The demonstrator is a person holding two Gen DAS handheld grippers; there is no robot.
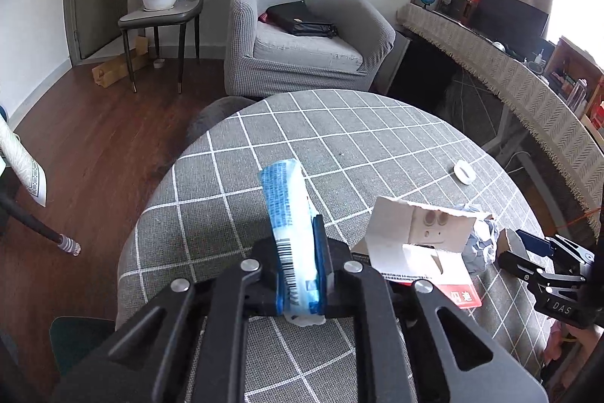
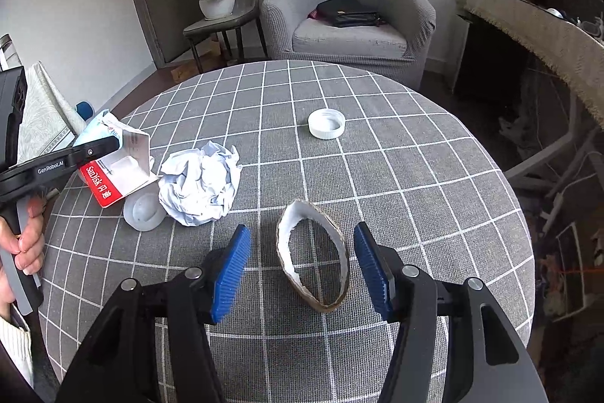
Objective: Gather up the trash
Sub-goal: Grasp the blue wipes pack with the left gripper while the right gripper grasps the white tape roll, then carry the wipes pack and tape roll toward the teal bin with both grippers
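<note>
My left gripper is shut on a blue and white wrapper and holds it above the grey checked table. Beside it lie a torn white and red card package and a crumpled paper ball. My right gripper is open, its blue pads on either side of a flattened cardboard tape ring lying on the table. The crumpled paper ball, the card package, a clear plastic lid and a white bottle cap also lie there.
A grey armchair with a black bag stands beyond the table. A chair with a potted plant is at the back left. A long cloth-covered desk runs along the right. The left gripper body shows at the left.
</note>
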